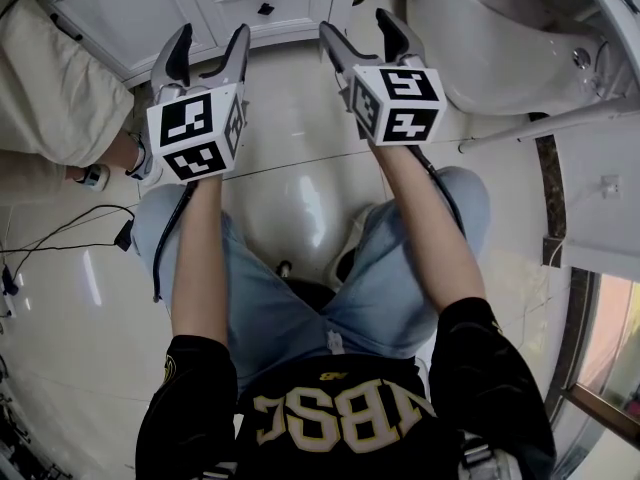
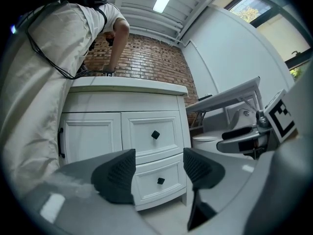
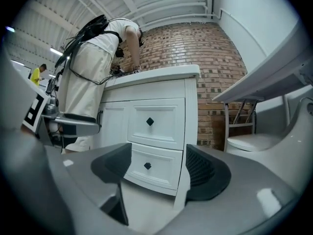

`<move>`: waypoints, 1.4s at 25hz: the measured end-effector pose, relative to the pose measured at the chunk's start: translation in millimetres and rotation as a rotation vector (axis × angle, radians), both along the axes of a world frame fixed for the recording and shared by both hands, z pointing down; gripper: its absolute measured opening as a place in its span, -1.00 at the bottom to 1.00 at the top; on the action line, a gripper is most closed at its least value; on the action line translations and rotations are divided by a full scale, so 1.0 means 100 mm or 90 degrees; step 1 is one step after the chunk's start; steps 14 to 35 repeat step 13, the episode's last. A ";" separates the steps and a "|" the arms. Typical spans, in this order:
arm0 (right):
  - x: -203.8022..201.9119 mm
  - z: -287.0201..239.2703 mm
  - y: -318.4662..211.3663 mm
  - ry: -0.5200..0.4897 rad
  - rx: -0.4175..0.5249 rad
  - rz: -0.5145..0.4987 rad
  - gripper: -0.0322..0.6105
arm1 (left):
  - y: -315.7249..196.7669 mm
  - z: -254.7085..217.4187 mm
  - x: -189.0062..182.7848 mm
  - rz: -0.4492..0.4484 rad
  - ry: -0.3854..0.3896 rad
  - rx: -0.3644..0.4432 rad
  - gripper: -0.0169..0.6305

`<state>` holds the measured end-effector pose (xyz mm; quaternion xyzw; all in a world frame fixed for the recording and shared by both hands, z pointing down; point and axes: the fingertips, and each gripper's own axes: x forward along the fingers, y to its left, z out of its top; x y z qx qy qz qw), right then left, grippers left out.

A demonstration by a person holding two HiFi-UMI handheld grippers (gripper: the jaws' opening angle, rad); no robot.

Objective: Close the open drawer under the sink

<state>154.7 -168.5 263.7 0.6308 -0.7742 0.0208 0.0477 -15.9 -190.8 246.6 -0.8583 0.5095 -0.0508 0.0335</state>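
The white vanity cabinet (image 2: 98,131) under the sink has two stacked drawers with black diamond knobs. The upper drawer (image 3: 155,123) and the lower drawer (image 3: 151,168) both look about flush with the cabinet front. In the head view the lower drawer (image 1: 268,3) lies just beyond both grippers. My left gripper (image 1: 210,43) and right gripper (image 1: 358,26) are held side by side, a short way in front of the drawers and apart from them. In their own views the left gripper (image 2: 159,170) and right gripper (image 3: 159,168) stand open with nothing between the pads.
A person in beige clothes (image 2: 44,82) bends over the countertop at the cabinet's left, next to a cabinet door (image 2: 90,136). A white toilet (image 1: 490,38) stands close on the right. A black cable (image 1: 70,230) trails over the glossy tile floor (image 1: 290,198) at the left.
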 end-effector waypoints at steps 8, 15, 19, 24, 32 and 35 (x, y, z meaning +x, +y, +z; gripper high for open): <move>-0.05 0.03 -0.05 -0.011 -0.008 -0.007 0.16 | -0.04 0.02 0.05 -0.001 0.007 -0.003 0.00; -0.21 -0.01 -0.07 0.045 0.022 -0.041 0.16 | -0.07 0.04 0.07 -0.003 0.006 0.004 0.00; -0.21 -0.01 -0.07 0.045 0.022 -0.041 0.16 | -0.07 0.04 0.07 -0.003 0.006 0.004 0.00; -0.21 -0.01 -0.07 0.045 0.022 -0.041 0.16 | -0.07 0.04 0.07 -0.003 0.006 0.004 0.00; -0.21 -0.01 -0.07 0.045 0.022 -0.041 0.16 | -0.07 0.04 0.07 -0.003 0.006 0.004 0.00; -0.21 -0.01 -0.07 0.045 0.022 -0.041 0.16 | -0.07 0.04 0.07 -0.003 0.006 0.004 0.00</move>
